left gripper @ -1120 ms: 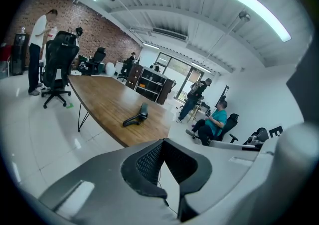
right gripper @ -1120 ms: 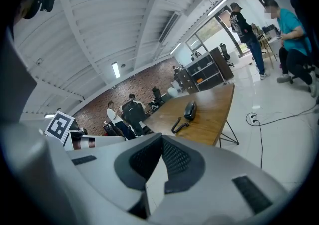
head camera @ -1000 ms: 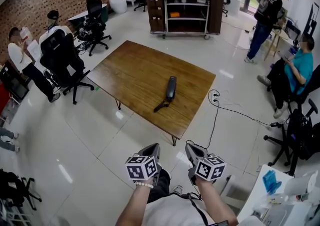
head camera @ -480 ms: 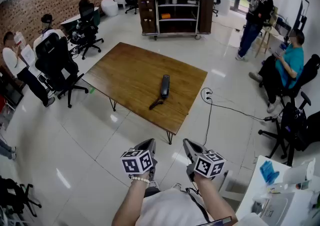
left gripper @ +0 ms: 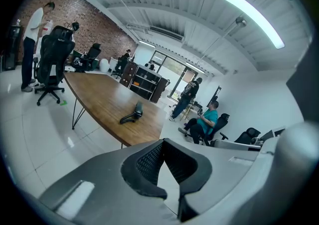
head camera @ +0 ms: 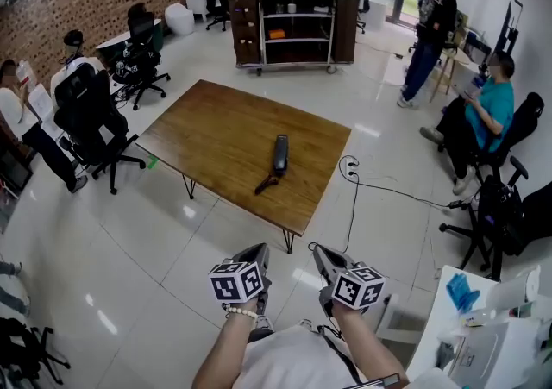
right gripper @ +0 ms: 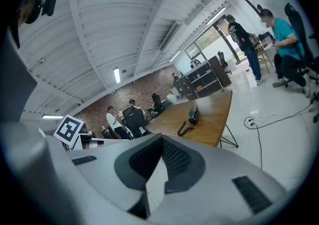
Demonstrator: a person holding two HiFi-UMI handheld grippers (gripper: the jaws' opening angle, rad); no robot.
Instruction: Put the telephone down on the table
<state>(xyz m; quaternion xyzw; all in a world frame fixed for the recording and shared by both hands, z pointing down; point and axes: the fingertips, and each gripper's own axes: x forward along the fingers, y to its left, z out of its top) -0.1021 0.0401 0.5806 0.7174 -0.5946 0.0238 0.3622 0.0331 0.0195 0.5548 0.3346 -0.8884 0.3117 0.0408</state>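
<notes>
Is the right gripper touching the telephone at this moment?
Apart. The head view shows the telephone lying on the table, while the right gripper is near the person's body, with bare floor between them.

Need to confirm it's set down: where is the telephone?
In the head view the telephone lies on the wooden table, right of its centre and nearer the table's near edge.

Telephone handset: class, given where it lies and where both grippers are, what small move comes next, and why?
Probably nothing more than a rest: the telephone handset lies flat on the wooden table, while the left gripper and right gripper are shut, empty and well short of the table. The task looks done.
</notes>
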